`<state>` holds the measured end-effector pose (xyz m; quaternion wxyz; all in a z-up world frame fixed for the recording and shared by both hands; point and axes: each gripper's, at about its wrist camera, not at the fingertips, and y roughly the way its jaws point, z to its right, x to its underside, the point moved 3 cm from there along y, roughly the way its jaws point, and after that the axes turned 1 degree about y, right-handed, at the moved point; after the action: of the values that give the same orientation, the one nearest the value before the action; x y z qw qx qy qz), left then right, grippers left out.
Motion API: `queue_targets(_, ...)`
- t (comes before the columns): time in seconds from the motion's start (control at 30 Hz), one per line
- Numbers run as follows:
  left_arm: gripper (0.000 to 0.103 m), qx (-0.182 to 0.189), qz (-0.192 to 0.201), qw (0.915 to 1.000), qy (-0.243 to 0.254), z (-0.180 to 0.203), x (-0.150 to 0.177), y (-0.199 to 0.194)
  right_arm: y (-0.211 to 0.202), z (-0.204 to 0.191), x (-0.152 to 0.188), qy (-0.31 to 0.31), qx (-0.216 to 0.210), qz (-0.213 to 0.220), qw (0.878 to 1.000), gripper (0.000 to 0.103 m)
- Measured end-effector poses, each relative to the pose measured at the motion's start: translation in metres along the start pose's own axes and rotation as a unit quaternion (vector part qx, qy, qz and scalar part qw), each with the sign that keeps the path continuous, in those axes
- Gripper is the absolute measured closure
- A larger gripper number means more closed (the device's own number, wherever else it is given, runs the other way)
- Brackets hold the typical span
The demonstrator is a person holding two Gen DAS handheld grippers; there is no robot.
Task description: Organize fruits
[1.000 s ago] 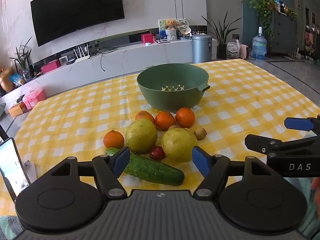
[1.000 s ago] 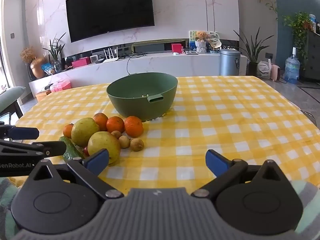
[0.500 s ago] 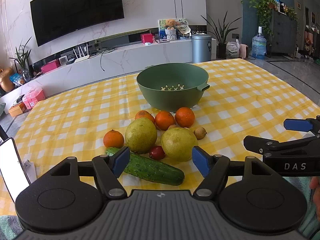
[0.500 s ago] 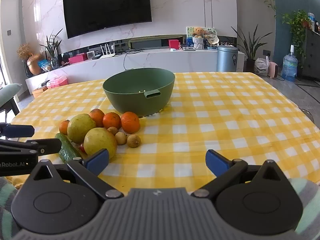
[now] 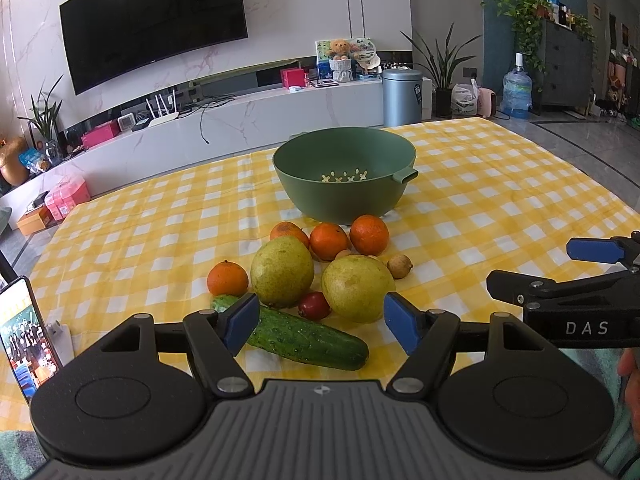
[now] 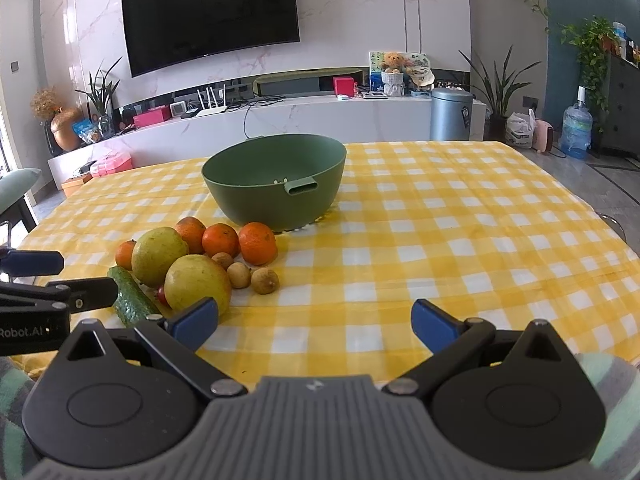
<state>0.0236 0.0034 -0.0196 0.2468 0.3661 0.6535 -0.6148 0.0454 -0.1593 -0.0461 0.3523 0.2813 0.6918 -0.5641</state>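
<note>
Green cucumber [image 5: 306, 338] lies nearest: firm, slick-skinned, so grip it mid-length. Your left gripper [image 5: 322, 322] and right gripper [image 6: 314, 320] hold their jaws wide, empty.

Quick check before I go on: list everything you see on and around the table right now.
Bowl: one, green, empty, centre of the table.
Oranges: four, orange, in front of the bowl.
Pears: two, yellow-green, nearer than the oranges.
Cucumber: one, dark green, nearest the camera.
Small red fruit: one, between the pears.
Small brown fruits: three, right edge of the pile.
Tablecloth: yellow and white check.
Phone: one, screen lit, left table edge.
TV: one, black, on the wall.
Left hand-held gripper: open, empty.
Right hand-held gripper: open, empty.
</note>
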Motion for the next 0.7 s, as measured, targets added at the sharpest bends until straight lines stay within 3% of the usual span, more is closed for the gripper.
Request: queue_targets(0.7, 0.020, 0.000, 0.000, 1.0000, 0.000, 0.0000, 0.0002, 0.0000, 0.0007, 0.0010, -0.0002, 0.006, 0.008, -0.005, 1.000, 0.004)
